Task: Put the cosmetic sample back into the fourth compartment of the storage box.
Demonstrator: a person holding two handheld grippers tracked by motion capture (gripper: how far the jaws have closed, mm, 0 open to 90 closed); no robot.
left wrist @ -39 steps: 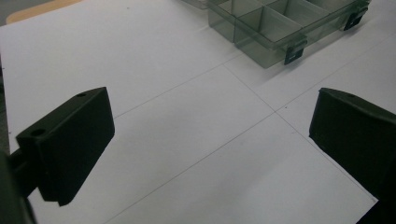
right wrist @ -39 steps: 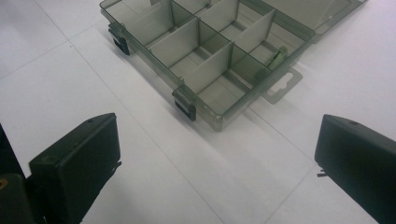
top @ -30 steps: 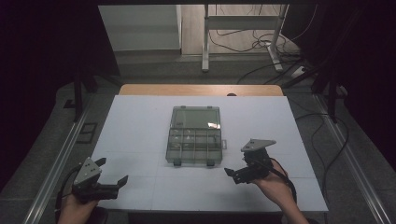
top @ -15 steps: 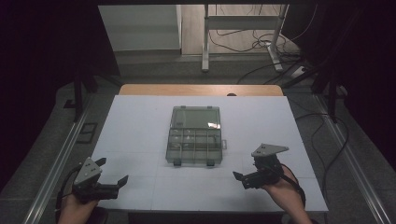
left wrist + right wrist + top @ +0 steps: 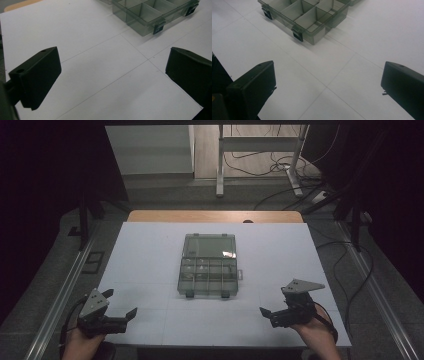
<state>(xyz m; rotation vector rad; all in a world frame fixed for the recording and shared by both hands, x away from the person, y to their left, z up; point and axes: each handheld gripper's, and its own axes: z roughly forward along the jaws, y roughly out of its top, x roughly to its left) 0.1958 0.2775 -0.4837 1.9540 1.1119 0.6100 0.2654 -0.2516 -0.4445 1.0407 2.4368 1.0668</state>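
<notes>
Clear grey-tinted plastic compartment box (image 5: 209, 265) sits mid-worktop on the white worktop (image 5: 145, 255), lid open and laid flat away from the person, divided tray half nearer the person. Two dark latches on its near edge. Compartments look empty as far as can be told.

Left tool (image 5: 120, 304), black two-jaw with grey three-cornered plate on top, held in a hand at the near left corner of the worktop, well apart from the box. Jaws spread wide, released, nothing between them. In the left gripper view the left tool (image 5: 112, 75) frames bare white surface with thin grid lines; the box (image 5: 150, 12) is at the upper right, beyond the jaws.

Right tool (image 5: 266, 313), same build, held in a hand at the near right, also well apart from the box, pointing left. Jaws spread, released, holding nothing. In the right gripper view the right tool (image 5: 328, 82) is over bare worktop, the box (image 5: 312, 15) up ahead at top, a latch facing the camera.
</notes>
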